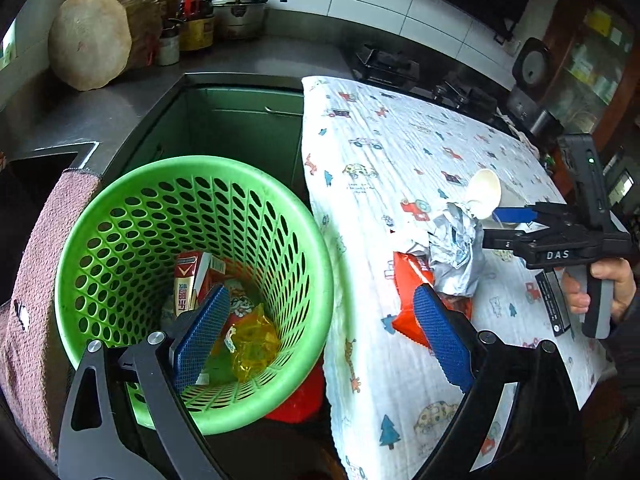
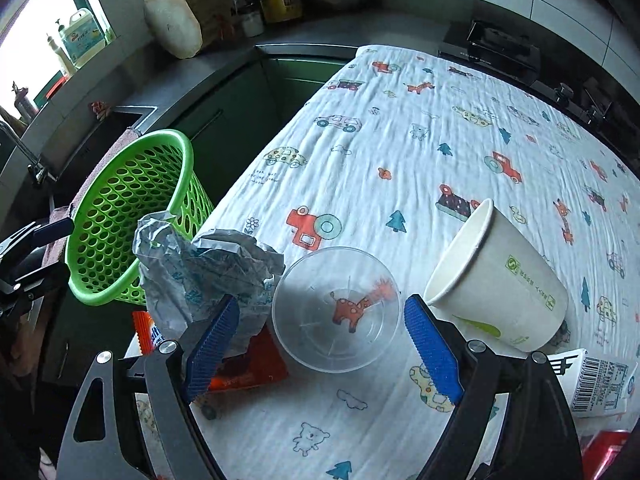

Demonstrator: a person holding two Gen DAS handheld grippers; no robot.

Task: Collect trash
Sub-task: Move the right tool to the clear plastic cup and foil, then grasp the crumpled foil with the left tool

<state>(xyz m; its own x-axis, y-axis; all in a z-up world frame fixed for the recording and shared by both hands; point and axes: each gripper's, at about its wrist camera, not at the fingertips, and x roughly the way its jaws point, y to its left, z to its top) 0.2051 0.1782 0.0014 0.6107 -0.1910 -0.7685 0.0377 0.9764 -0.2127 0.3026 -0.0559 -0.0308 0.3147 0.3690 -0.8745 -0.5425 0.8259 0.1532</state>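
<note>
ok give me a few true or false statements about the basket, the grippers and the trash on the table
1. The green basket already holds trash. True: a carton and a yellow wrapper lie inside.
2. The right gripper is clamped on the paper cup. False: it is open and holds nothing; the cup lies tipped beside it.
3. The clear plastic lid lies on the tablecloth. True.
4. The crumpled paper is in the basket. False: it sits on the table.
5. The left gripper holds a carton. False: it is open and empty.
</note>
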